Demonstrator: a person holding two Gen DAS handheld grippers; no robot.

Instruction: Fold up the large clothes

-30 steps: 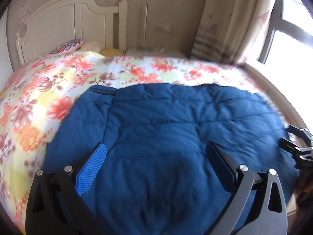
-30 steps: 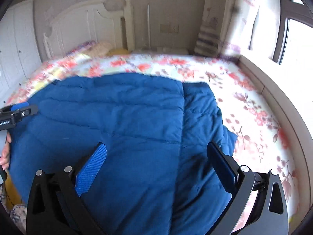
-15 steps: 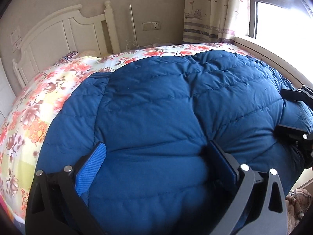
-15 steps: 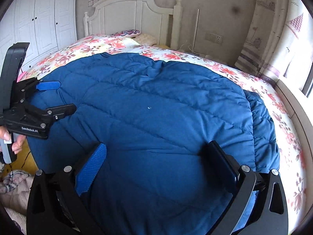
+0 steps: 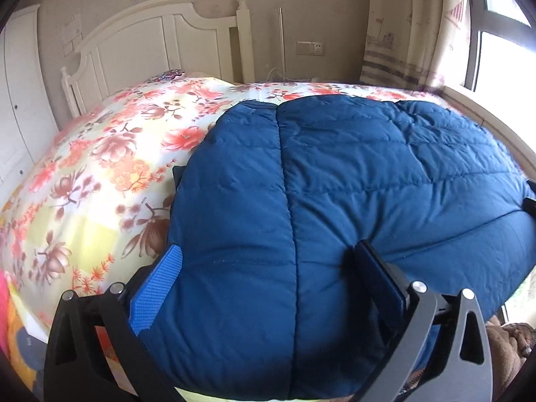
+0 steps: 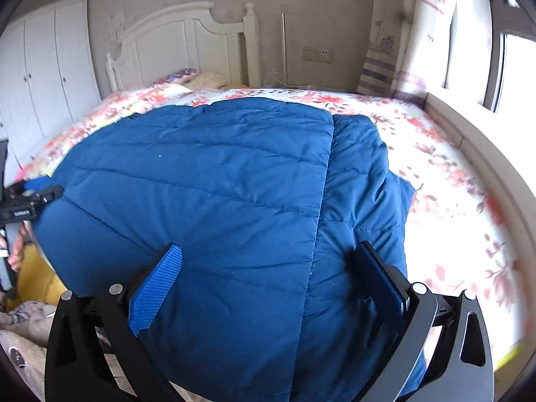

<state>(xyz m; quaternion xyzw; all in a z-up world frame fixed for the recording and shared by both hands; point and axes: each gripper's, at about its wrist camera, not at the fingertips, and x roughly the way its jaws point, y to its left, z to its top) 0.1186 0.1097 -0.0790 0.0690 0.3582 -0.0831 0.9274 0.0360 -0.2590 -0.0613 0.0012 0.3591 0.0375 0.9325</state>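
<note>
The bed (image 5: 100,154), under its flowered sheet, carries everything here, and places below are told from it. A large blue padded coat (image 5: 335,201) lies spread across the foot half of the bed, its near edge reaching the bed's foot edge and its far edge stopping short of the white headboard (image 5: 150,40). In the right wrist view a narrower strip of the coat (image 6: 361,181), set off by a straight seam, lies along the window side of the bed; it looks like a sleeve or panel already laid flat, though that is a judgement.

The left gripper (image 5: 268,268) sits at the foot of the bed toward the wardrobe side, fingers spread wide with coat bulging between them but not pinched. The right gripper (image 6: 268,268) sits at the foot toward the window side, likewise spread wide, straddling the seam without clamping. Placed at the two near corners, they seem set to take the hem and carry it toward the headboard for a fold.
</note>
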